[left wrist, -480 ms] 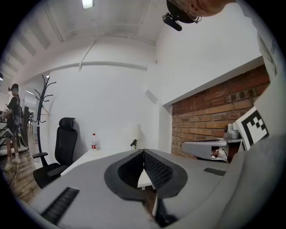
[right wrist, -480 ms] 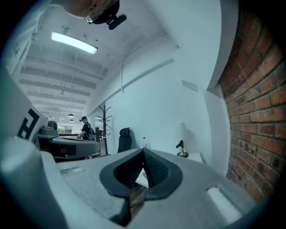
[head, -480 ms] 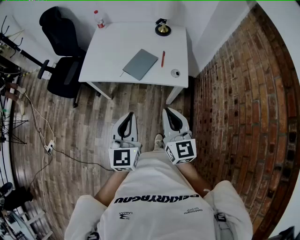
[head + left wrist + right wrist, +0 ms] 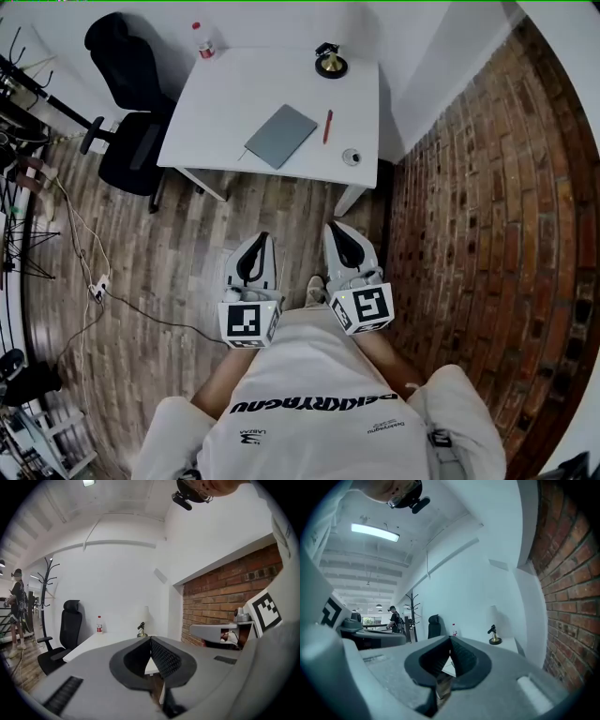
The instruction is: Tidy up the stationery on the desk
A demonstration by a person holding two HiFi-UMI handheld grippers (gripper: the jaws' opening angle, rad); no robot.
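Observation:
A white desk (image 4: 216,112) stands across the wooden floor, well ahead of both grippers. On it lie a grey notebook (image 4: 280,136), a red pen (image 4: 327,126) just right of the notebook, and a small round item (image 4: 352,157) near the front right corner. A black and gold stand (image 4: 331,64) sits at the back. My left gripper (image 4: 262,237) and right gripper (image 4: 335,227) are held side by side at waist height, pointing at the desk. Both are shut with nothing between the jaws, as seen on the left gripper (image 4: 151,639) and the right gripper (image 4: 450,639).
A black office chair (image 4: 122,94) stands at the desk's left end. A bottle with a red cap (image 4: 200,39) is on the back left corner. A brick wall (image 4: 487,206) runs along the right. Cables (image 4: 94,281) trail over the floor at left.
The desk sits slightly lower and more to the right in the head view. Both grippers stay shut and side by side.

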